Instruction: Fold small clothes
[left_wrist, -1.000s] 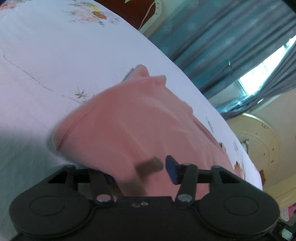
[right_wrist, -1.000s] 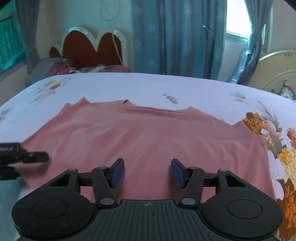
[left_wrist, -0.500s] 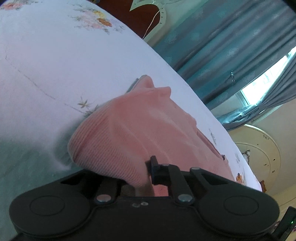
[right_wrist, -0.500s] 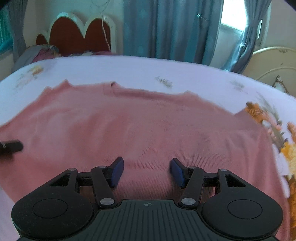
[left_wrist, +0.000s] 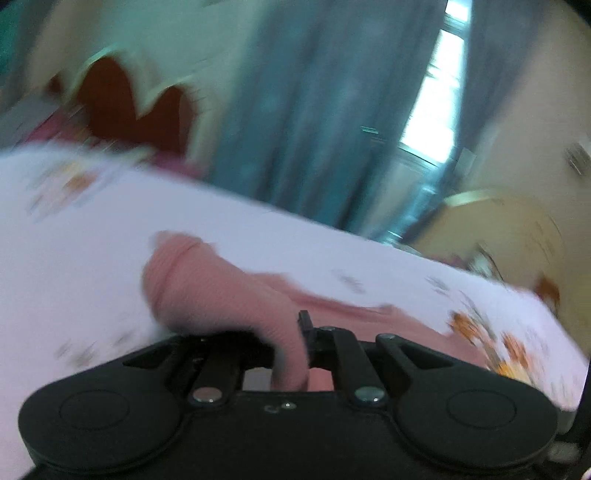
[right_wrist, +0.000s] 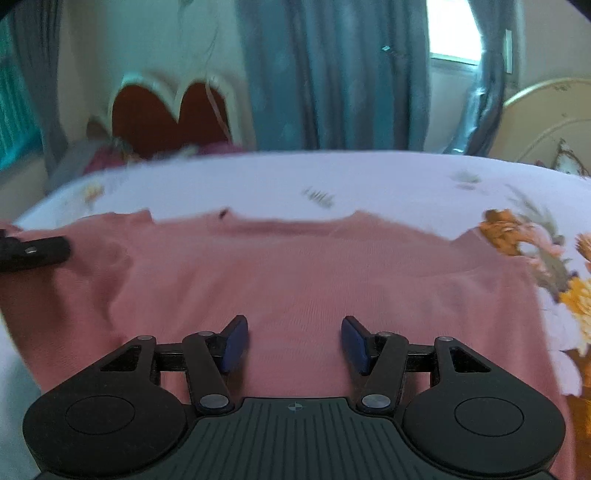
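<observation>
Left wrist view: left claw (left_wrist: 295, 341) clamped tight on a bunched edge of the pink top (left_wrist: 207, 291), with that fold raised clear of the bed (left_wrist: 74, 266). Heavy blur throughout; exact depth of cloth between the pads cannot be told.

Right wrist view: right claw (right_wrist: 293, 341) standing about half open, nothing gripped, poised over the near hem of the pink top (right_wrist: 314, 280). Garment spread flat on the flowered bedsheet, neckline toward the headboard (right_wrist: 170, 110); left claw (right_wrist: 40, 253) visible at the garment's left edge, cloth puckered around it.

Likely faults from here:
- Slip of the pinched edge, caused by a shallow bite on soft knit.
- Dragging of the whole garment instead of folding, caused by the right side lying unpinned.
- Crooked fold line, caused by only one corner being lifted.

Containers: none in view.
</observation>
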